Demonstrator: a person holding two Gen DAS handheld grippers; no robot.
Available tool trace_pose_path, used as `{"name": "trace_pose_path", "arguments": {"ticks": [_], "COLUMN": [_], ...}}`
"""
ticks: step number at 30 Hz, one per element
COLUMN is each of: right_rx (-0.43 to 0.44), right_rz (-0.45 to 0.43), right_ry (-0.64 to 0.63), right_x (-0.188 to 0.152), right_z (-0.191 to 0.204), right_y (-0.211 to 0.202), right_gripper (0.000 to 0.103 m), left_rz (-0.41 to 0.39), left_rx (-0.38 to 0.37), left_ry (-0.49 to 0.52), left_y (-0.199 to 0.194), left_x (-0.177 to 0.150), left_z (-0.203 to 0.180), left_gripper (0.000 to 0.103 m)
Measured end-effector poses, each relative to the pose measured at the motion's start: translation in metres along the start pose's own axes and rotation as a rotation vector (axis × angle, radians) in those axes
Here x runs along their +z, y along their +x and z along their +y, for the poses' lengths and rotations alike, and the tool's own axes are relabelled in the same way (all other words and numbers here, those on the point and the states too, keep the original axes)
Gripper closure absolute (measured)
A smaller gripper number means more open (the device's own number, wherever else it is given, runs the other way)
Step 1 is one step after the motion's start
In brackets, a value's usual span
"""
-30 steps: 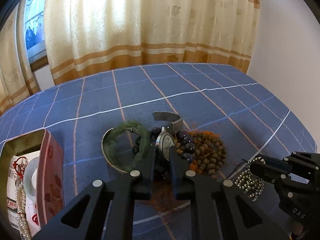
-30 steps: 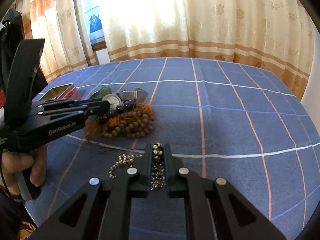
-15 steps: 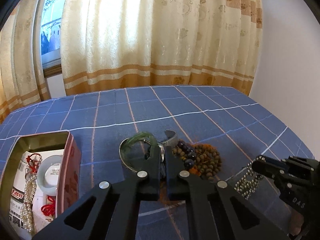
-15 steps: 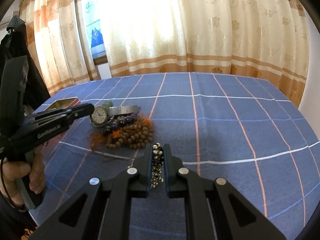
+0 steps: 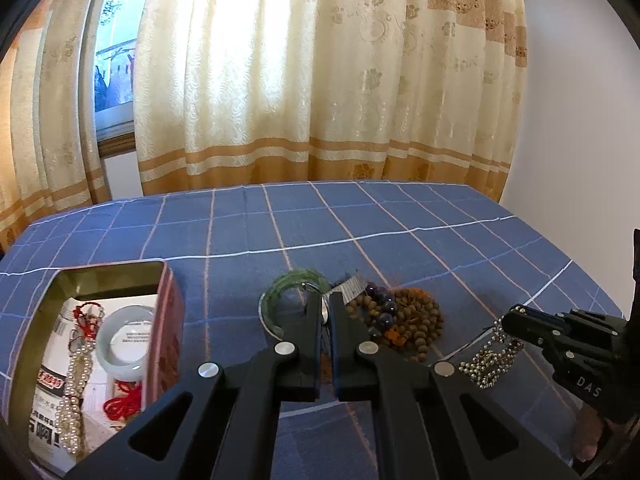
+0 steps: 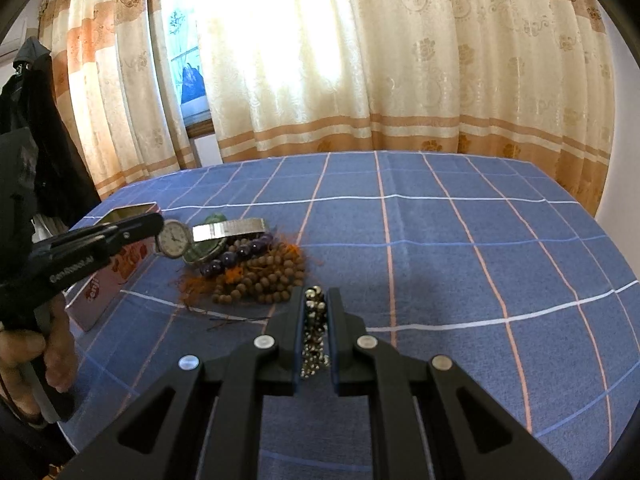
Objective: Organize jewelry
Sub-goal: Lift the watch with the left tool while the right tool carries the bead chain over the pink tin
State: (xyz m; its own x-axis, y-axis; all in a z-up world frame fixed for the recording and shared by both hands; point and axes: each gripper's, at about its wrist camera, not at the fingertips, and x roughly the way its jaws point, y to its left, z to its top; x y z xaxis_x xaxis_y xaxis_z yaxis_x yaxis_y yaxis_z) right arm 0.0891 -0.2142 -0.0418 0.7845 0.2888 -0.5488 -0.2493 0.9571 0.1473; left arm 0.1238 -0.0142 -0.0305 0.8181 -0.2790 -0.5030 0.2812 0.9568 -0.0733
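Observation:
My left gripper (image 5: 326,304) is shut on a silver wristwatch (image 6: 174,238) and holds it lifted above the jewelry pile; its metal band (image 6: 229,229) trails to the right. My right gripper (image 6: 316,300) is shut on a silver bead chain (image 6: 314,336) that hangs down from it, also seen in the left wrist view (image 5: 490,356). On the blue checked tablecloth lie a brown wooden bead string (image 6: 268,276), a purple bead bracelet (image 6: 236,254) and a green bangle (image 5: 288,284). An open tin box (image 5: 52,304) at the left holds a pearl strand (image 5: 72,396), a pale bangle (image 5: 124,340) and red cords.
Orange tassel threads (image 6: 192,286) spread on the cloth (image 6: 440,260) left of the wooden beads. A curtain (image 6: 360,60) and window stand behind the table. A white wall (image 5: 580,120) is at the right. The table edge runs close in front of both grippers.
My left gripper has shut on the watch and lifted it off the pile, pulling back toward the tin. My right gripper has risen with the bead chain, which now hangs off the cloth.

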Motion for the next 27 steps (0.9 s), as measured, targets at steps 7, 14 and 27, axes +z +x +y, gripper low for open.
{"name": "trace_pose_path", "arguments": {"ticks": [7, 14, 27], "right_rx": [0.001, 0.029, 0.073], "right_rz": [-0.009, -0.019, -0.103], "right_ry": [-0.013, -0.06, -0.15], "right_x": [-0.001, 0.007, 0.054], "right_z": [0.003, 0.021, 0.057], "right_y": [-0.002, -0.005, -0.028], "right_gripper": [0.091, 0.091, 0.096], "left_rz": [-0.053, -0.114, -0.2], "left_rx": [0.011, 0.022, 0.054], "left_ry": [0.015, 0.029, 0.03], "left_y": [-0.025, -0.053, -0.094], "left_x": [0.008, 0.024, 0.042], "left_z": [0.001, 0.004, 0.021], "left_gripper": [0.101, 0.101, 0.102]}}
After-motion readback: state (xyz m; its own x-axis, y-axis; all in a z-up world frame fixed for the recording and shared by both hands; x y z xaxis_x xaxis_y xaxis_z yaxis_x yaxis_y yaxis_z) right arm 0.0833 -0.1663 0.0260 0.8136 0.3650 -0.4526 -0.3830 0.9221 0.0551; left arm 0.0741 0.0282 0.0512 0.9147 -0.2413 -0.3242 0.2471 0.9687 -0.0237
